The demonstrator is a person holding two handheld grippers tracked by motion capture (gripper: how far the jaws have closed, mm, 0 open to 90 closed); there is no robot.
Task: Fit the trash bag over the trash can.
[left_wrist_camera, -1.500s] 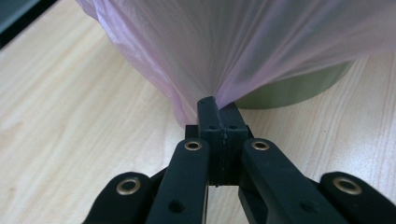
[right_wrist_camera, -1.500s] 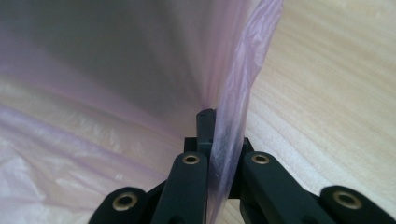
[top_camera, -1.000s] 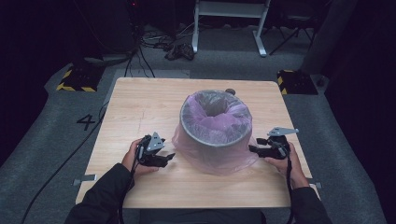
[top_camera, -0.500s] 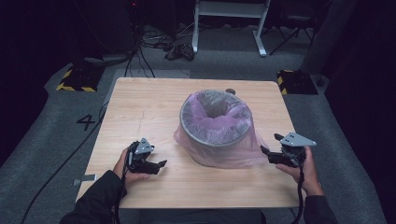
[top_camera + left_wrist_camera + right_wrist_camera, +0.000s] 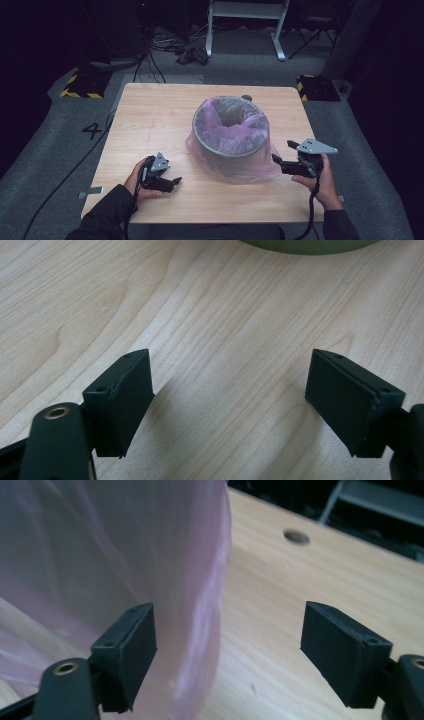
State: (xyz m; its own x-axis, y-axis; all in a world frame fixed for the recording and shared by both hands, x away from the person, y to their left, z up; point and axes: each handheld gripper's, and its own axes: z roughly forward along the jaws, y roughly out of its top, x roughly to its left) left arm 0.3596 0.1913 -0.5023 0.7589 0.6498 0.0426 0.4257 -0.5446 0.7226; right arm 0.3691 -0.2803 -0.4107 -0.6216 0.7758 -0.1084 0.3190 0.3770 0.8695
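A grey round bin (image 5: 230, 145) lined with a pink plastic bag (image 5: 227, 122) stands mid-table, the bag's skirt draped down its outside. My left gripper (image 5: 171, 181) lies low over the wood at the bin's near left, apart from the bag; its jaws have just been opening and stand open (image 5: 230, 405) over bare table. My right gripper (image 5: 278, 164) is held at the bin's near right, pointing at the skirt. Its jaws have also just been opening and are open (image 5: 227, 650). The pink bag (image 5: 125, 555) hangs just beyond them, not pinched.
The wooden table (image 5: 150, 115) has a small round hole (image 5: 246, 97) behind the bin, also in the right gripper view as the hole (image 5: 296, 536). The bin's rim (image 5: 310, 244) edges the top of the left gripper view. Cables and stands sit on the dark floor beyond.
Both hands have drawn outward from the bag's skirt. The right one has also risen and the left slid toward the near left. Both pairs of jaws stand wider.
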